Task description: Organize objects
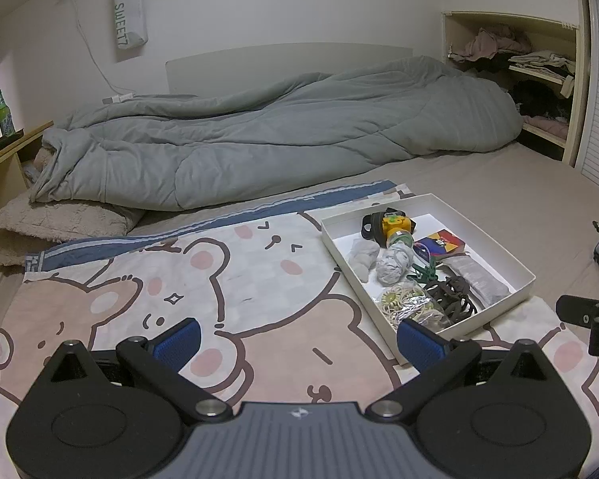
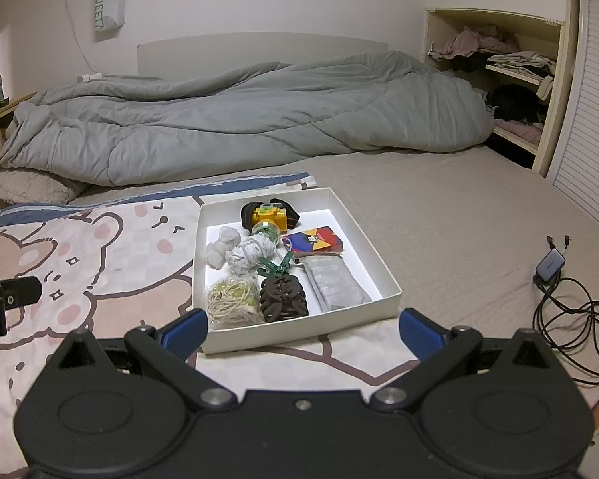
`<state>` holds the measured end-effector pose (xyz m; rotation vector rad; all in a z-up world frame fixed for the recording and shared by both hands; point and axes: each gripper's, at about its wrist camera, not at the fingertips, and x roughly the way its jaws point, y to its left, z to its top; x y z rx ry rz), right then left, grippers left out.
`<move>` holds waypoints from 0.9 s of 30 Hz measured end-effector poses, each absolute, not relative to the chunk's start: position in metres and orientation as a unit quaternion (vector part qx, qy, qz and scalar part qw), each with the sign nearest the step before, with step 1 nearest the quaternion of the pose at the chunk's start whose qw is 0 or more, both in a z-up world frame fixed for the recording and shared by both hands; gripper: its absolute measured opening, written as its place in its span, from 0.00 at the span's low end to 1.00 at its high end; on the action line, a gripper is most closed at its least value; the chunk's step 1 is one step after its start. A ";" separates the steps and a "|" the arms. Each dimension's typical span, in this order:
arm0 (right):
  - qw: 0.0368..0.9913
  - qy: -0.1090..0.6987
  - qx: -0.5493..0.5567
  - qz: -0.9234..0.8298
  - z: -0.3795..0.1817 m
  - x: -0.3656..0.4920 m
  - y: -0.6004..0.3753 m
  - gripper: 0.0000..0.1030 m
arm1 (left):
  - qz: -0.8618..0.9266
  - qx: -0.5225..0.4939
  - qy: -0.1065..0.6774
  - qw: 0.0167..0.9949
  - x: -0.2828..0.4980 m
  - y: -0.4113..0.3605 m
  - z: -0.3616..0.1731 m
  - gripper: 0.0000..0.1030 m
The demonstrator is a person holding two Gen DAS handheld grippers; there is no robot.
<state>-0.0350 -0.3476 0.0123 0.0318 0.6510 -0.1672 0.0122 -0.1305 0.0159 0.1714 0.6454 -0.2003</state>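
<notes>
A white shallow box [image 2: 383, 275] [image 1: 525, 269] lies on a bear-print sheet [image 1: 179, 279] on the bed. In it are a yellow headlamp [image 2: 268, 215], grey cloth balls [image 2: 247, 257], a green clip [image 2: 277, 267], a brown hair claw [image 2: 283, 299], a bag of rubber bands [image 2: 231, 299], a colourful card pack [image 2: 313, 241] and a grey pouch [image 2: 335, 283]. My left gripper [image 1: 299, 337] is open and empty, left of the box. My right gripper [image 2: 303, 329] is open and empty, just in front of the box's near edge.
A rumpled grey duvet [image 2: 239, 111] lies across the back of the bed. A black cable with an adapter [image 2: 551, 267] lies at the right. Shelves with clothes [image 2: 499, 64] stand at the back right. A green bottle [image 1: 3, 113] stands on a side shelf at the left.
</notes>
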 end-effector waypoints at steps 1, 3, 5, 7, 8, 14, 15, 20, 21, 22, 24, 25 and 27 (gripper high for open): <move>0.944 0.319 0.015 -0.082 0.012 -0.035 -0.348 1.00 | -0.098 0.084 0.316 0.940 0.012 -0.130 0.016 1.00; 0.944 0.320 0.014 -0.081 0.011 -0.035 -0.347 1.00 | -0.098 0.084 0.316 0.940 0.012 -0.130 0.016 1.00; 0.944 0.319 0.013 -0.081 0.010 -0.035 -0.346 1.00 | -0.099 0.084 0.316 0.940 0.012 -0.130 0.016 1.00; 0.944 0.319 0.012 -0.082 0.010 -0.035 -0.345 1.00 | -0.098 0.084 0.316 0.940 0.013 -0.130 0.016 1.00; 0.944 0.319 0.012 -0.082 0.010 -0.035 -0.345 1.00 | -0.098 0.084 0.316 0.940 0.012 -0.130 0.016 1.00; 0.944 0.319 0.012 -0.082 0.010 -0.035 -0.345 1.00 | -0.099 0.084 0.316 0.940 0.012 -0.130 0.016 1.00; 0.944 0.319 0.012 -0.082 0.010 -0.035 -0.345 1.00 | -0.099 0.085 0.316 0.940 0.012 -0.130 0.016 1.00; 0.944 0.320 0.011 -0.081 0.010 -0.035 -0.345 1.00 | -0.098 0.084 0.316 0.940 0.013 -0.130 0.015 1.00; 0.944 0.320 0.011 -0.080 0.010 -0.035 -0.345 1.00 | -0.098 0.084 0.317 0.940 0.013 -0.130 0.015 1.00; 0.944 0.320 0.010 -0.080 0.010 -0.035 -0.345 1.00 | -0.098 0.084 0.317 0.940 0.013 -0.130 0.015 1.00; 0.944 0.320 0.010 -0.080 0.010 -0.035 -0.345 1.00 | -0.098 0.084 0.317 0.940 0.013 -0.130 0.015 1.00; 0.944 0.320 0.010 -0.080 0.010 -0.035 -0.344 1.00 | -0.098 0.084 0.317 0.940 0.013 -0.130 0.014 1.00; 0.944 0.320 0.010 -0.080 0.010 -0.035 -0.344 1.00 | -0.098 0.084 0.317 0.940 0.013 -0.131 0.014 1.00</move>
